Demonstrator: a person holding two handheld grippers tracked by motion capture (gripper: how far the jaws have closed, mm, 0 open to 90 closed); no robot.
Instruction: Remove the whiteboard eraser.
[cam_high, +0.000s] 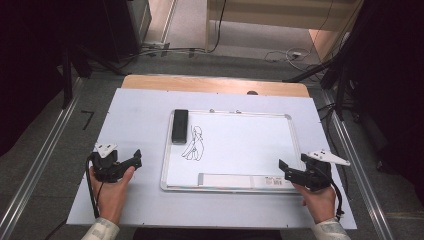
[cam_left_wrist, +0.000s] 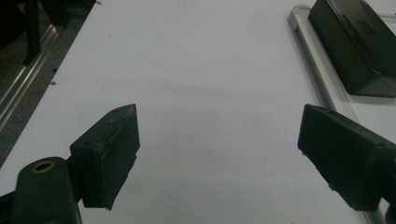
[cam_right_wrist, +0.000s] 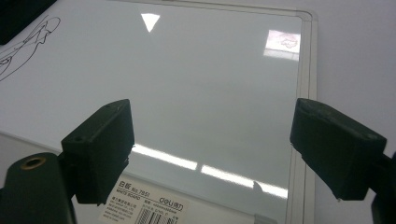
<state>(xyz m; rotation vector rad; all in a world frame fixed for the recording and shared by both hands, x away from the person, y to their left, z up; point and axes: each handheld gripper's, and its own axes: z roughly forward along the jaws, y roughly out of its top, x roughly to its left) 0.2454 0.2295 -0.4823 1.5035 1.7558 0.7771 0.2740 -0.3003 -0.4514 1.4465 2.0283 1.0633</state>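
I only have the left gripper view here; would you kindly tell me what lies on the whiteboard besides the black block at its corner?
Observer: A black line drawing sits just right of the eraser.
Operator: Thank you. Where is the other hand-held gripper?
Observer: The right hand-held gripper is at the whiteboard's near right corner, jaws open, holding nothing.
Operator: Anything along the near edge?
Observer: A printed label strip, with a barcode in the right gripper view.

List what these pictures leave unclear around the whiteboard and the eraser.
- Label print on the whiteboard: too small in the high view, cut off by the bottom edge in the right gripper view.
- Eraser: cut off by the top and right edges in the left gripper view.
- Drawing: cut off at the left edge.
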